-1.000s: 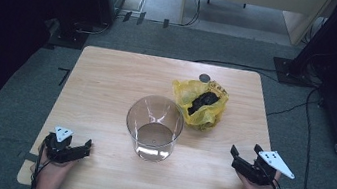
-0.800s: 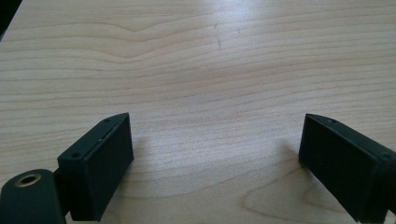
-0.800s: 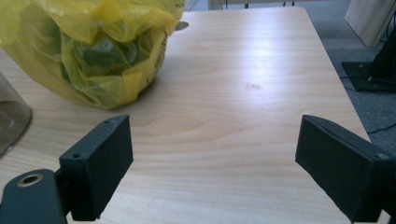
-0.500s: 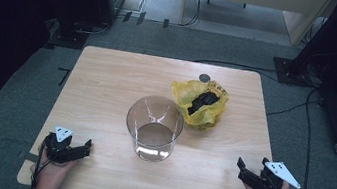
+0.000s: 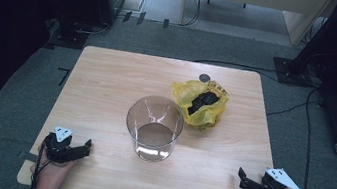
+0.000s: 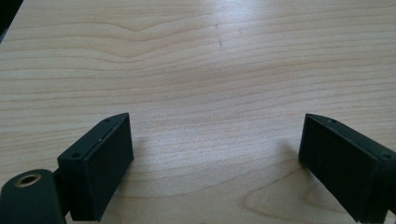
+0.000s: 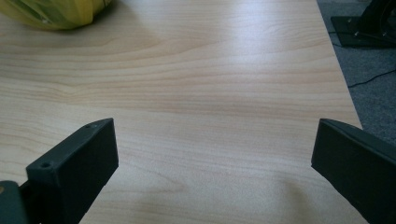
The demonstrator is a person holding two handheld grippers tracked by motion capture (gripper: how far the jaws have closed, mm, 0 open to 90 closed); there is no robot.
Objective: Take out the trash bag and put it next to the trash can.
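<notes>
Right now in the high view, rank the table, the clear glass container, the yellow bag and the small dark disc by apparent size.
1. Table.
2. Clear glass container and yellow bag: they look about alike, too close to rank.
3. Small dark disc, by far the smallest.

Some things are hard to see

The dark lump (image 5: 202, 101) inside the yellow bag (image 5: 192, 94) is too small to tell. The bag is cut off at the top in the right gripper view. The round dark spot (image 5: 204, 78) on the table (image 5: 108, 80) is too small too.
</notes>
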